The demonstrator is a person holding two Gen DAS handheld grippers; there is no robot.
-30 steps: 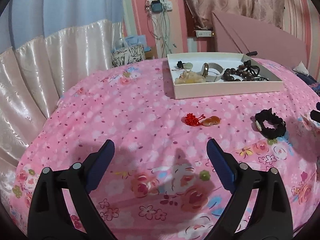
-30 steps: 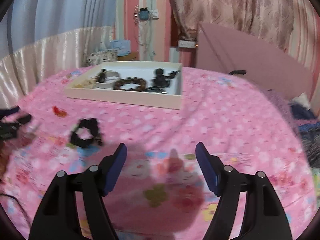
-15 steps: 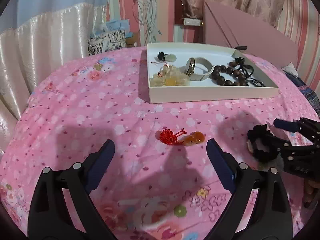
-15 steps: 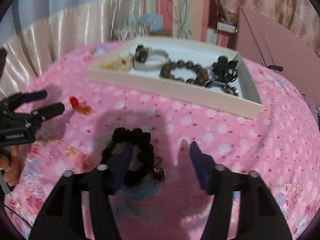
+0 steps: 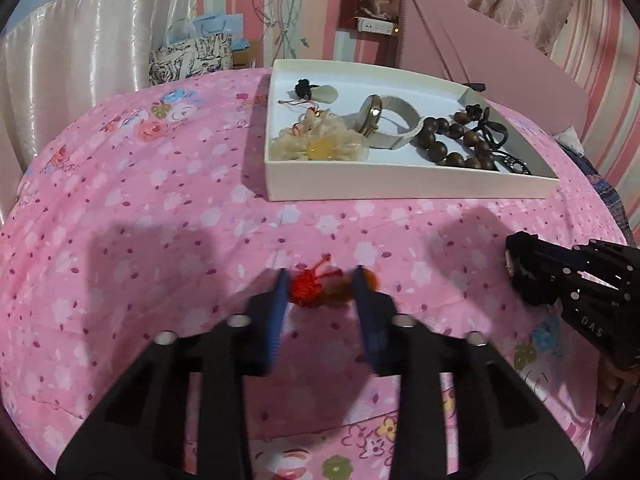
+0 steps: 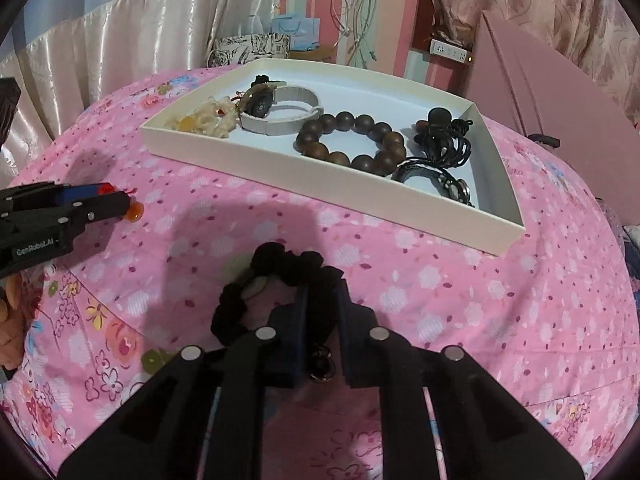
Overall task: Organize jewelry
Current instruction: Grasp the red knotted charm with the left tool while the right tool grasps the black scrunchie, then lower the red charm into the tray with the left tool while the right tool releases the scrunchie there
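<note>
Currently, left gripper [image 5: 320, 284] just closed on red-tasselled pendant [image 5: 320, 290], right gripper [image 6: 322, 300] pinching black scrunchie [image 6: 264, 280], both short of white tray [image 6: 332, 184]: risk of snagged bedspread [image 6: 440, 300] or slipped tassel on lifting.

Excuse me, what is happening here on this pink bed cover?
A person is tidying jewelry with two handheld grippers. The left gripper has just been closing on a red-knotted amber pendant lying on the pink cover. The right gripper has closed on a black scrunchie. Both pieces are still down on the cover. The white tray behind already holds a wooden bead bracelet, a watch and other pieces.
</note>
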